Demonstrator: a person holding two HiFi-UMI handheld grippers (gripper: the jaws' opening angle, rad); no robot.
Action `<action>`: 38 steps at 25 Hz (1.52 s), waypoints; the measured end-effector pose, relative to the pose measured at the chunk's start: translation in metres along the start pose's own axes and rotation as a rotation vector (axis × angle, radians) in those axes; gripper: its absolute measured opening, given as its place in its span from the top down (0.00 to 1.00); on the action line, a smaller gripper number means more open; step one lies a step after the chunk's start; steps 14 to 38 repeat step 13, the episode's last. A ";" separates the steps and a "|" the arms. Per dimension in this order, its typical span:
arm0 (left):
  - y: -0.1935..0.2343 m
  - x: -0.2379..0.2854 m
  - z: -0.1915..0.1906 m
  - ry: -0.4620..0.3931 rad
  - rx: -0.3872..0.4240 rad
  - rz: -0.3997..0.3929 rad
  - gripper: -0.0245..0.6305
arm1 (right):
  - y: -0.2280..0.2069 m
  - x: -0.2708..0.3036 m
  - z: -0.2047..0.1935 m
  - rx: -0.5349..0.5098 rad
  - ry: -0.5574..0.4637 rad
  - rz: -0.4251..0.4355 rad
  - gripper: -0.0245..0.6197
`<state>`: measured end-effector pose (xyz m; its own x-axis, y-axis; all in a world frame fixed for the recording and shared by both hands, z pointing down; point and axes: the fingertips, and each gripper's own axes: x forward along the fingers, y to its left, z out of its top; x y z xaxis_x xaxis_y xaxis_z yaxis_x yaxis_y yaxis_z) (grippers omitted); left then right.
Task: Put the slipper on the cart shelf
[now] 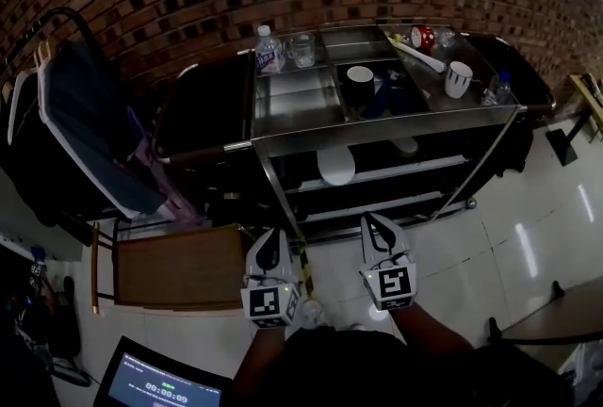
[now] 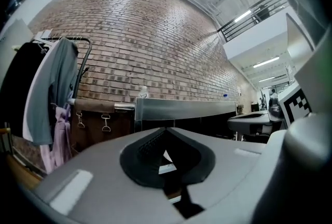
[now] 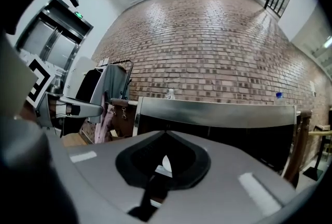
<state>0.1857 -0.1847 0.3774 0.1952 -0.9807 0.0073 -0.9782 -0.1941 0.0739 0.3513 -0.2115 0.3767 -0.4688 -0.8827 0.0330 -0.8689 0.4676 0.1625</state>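
Note:
A white slipper [image 1: 336, 166] lies on the middle shelf of the steel cart [image 1: 377, 124], sole toward me. A second pale shape [image 1: 405, 146] sits further right on that shelf; I cannot tell what it is. Both grippers hover side by side in front of the cart at about its lower shelf height, well short of the slipper. My left gripper [image 1: 270, 236] has its jaws together with nothing in them, its tip [image 2: 166, 129] aimed at the cart. My right gripper [image 1: 370, 219] is likewise shut and empty, its tip [image 3: 166, 134] pointing at the cart's front rail.
The cart's top tray holds a water bottle [image 1: 268, 51], a glass [image 1: 301, 49], a black bowl [image 1: 359, 80] and a striped cup [image 1: 459, 78]. A clothes rack with a grey garment [image 1: 89, 118] stands left, above a wooden crate [image 1: 179, 266]. A screen [image 1: 160, 386] glows at bottom left.

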 end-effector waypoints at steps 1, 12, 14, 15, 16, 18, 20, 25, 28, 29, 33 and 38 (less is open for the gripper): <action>-0.002 -0.001 0.003 -0.003 0.005 -0.002 0.94 | 0.000 -0.002 0.003 0.000 -0.010 0.001 0.96; -0.021 -0.002 0.008 -0.008 0.034 -0.030 0.94 | -0.003 -0.011 0.008 -0.027 -0.044 -0.011 0.96; -0.021 -0.001 0.007 -0.008 0.032 -0.030 0.94 | -0.003 -0.011 0.008 -0.032 -0.044 -0.010 0.96; -0.021 -0.001 0.007 -0.008 0.032 -0.030 0.94 | -0.003 -0.011 0.008 -0.032 -0.044 -0.010 0.96; -0.021 -0.001 0.007 -0.008 0.032 -0.030 0.94 | -0.003 -0.011 0.008 -0.032 -0.044 -0.010 0.96; -0.021 -0.001 0.007 -0.008 0.032 -0.030 0.94 | -0.003 -0.011 0.008 -0.032 -0.044 -0.010 0.96; -0.021 -0.001 0.007 -0.008 0.032 -0.030 0.94 | -0.003 -0.011 0.008 -0.032 -0.044 -0.010 0.96; -0.021 -0.001 0.007 -0.008 0.032 -0.030 0.94 | -0.003 -0.011 0.008 -0.032 -0.044 -0.010 0.96; -0.021 -0.001 0.007 -0.008 0.032 -0.030 0.94 | -0.003 -0.011 0.008 -0.032 -0.044 -0.010 0.96; -0.021 -0.001 0.007 -0.008 0.032 -0.030 0.94 | -0.003 -0.011 0.008 -0.032 -0.044 -0.010 0.96; -0.021 -0.001 0.007 -0.008 0.032 -0.030 0.94 | -0.003 -0.011 0.008 -0.032 -0.044 -0.010 0.96; -0.021 -0.001 0.007 -0.008 0.032 -0.030 0.94 | -0.003 -0.011 0.008 -0.032 -0.044 -0.010 0.96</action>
